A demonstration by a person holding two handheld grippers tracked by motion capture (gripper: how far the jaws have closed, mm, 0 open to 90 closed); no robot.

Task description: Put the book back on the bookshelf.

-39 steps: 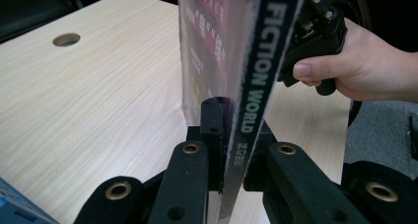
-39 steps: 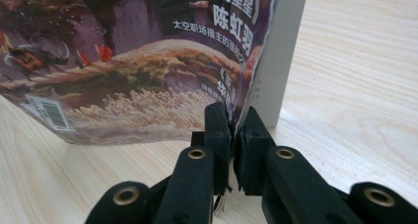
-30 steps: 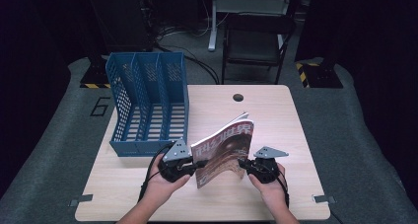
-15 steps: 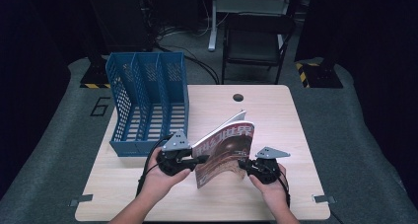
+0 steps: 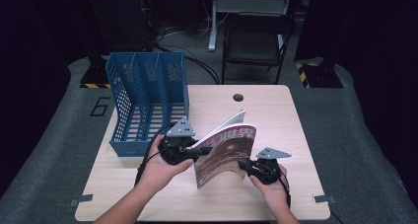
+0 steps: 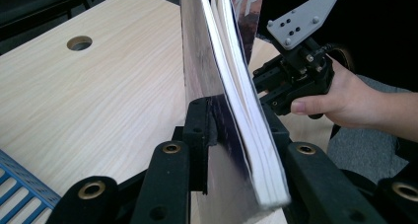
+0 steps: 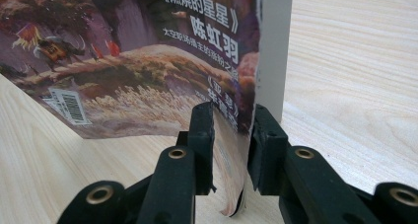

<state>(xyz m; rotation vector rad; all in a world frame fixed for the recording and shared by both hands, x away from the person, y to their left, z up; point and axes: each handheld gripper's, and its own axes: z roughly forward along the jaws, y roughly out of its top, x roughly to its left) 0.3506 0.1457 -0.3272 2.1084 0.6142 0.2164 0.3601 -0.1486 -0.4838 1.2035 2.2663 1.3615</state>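
A magazine [image 5: 226, 152] with a brown and purple cover stands tilted on edge over the front of the wooden table [image 5: 281, 120], its pages fanned at the top. My left gripper [image 5: 199, 150] grips its left edge. In the left gripper view the thick bundle of pages [image 6: 222, 66] sits between the jaws of that gripper [image 6: 234, 115]. My right gripper [image 5: 245, 166] holds the lower right corner, where the cover [image 7: 148, 61] curls between the jaws of that gripper [image 7: 231, 115]. Both grippers' jaws have just been opening a little, with the magazine still between them.
A blue three-slot file rack [image 5: 148, 100] stands at the table's back left, close behind my left hand. A round cable hole [image 5: 238, 96] sits near the far edge. A black chair [image 5: 256, 36] stands beyond the table. Bare wood lies to the right.
My left hand has risen and lifted the magazine's left edge, so the magazine stands more upright. The right hand has stayed in place.
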